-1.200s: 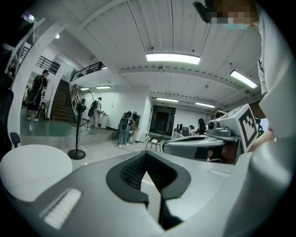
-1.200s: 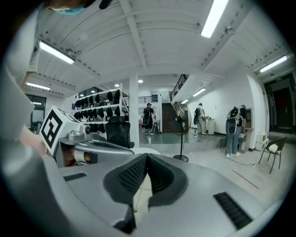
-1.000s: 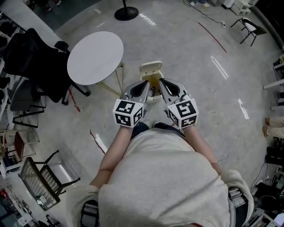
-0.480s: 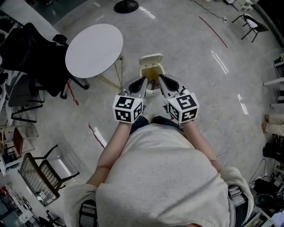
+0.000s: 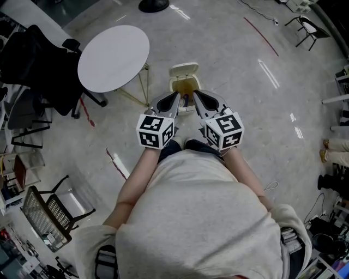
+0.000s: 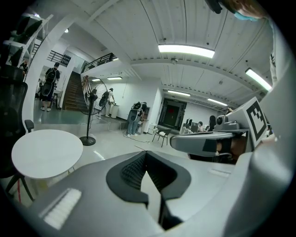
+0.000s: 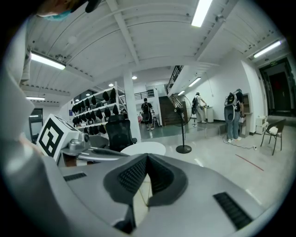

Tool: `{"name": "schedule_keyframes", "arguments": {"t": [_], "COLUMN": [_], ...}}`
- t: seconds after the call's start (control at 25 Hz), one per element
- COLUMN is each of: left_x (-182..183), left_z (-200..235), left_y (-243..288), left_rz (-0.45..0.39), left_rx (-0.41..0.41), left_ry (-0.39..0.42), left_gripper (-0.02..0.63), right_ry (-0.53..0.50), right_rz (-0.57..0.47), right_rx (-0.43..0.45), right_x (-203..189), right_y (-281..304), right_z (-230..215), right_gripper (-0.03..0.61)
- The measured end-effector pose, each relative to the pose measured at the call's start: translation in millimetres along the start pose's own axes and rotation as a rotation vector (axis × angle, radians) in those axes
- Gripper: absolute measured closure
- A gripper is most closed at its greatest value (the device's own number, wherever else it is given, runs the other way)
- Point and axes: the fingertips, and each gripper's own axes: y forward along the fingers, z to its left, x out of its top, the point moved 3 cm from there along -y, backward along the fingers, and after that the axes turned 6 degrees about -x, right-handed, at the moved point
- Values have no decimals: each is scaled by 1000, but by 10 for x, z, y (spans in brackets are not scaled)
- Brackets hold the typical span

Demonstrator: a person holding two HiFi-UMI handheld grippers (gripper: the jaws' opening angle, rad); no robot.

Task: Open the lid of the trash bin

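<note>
Shift since earlier: trash bin (image 5: 173,87) and round worktop (image 5: 113,57) are sitting a little higher in the head view than a second ago, and the fan base (image 5: 154,5) is slipping off the top edge; both tools are keeping their side-by-side pose
Left hand-held gripper (image 5: 177,95): jaws are resting together with nothing between them; its own view is looking level across the hall, not down at the bin
Right hand-held gripper (image 5: 195,93): jaws are likewise meeting at the tips, carrying nothing, pointing forward beside the left one
Tips: hovering over the bin's near rim in the head view; whether they are touching it cannot be told
Trash bin: standing on the floor straight ahead of the person, just right of the worktop's legs, its yellowish inside showing
Lid (image 5: 184,69): appearing already raised, leaning back at the far side, so the task is looking done or nearly so
Risk: a nudge from the closed tips is likely to be sending the lid falling shut, or the light bin sliding or tipping on the glossy floor
Around: black office chair (image 5: 32,60) is standing left of the worktop, a wire rack (image 5: 46,218) lower left, a folding chair (image 5: 308,24) and red floor line (image 5: 260,35) well apart at upper right
In the way: nothing is lying between tips and bin; the worktop's legs are crowding the left side
</note>
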Motion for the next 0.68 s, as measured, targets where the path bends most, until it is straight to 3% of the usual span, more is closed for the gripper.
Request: {"name": "schedule_keyframes", "arguments": {"t": [0.68], "left_x": [-111], "left_z": [-73], "left_y": [42], "left_rz": [21], "left_rx": [-11], "left_ry": [-12], "left_gripper": [604], "right_ry": [-4], "right_rz": [35], "right_rx": [-26], "right_x": [-90], "right_y": [-39], "right_z": [-93], "right_gripper": [572]}}
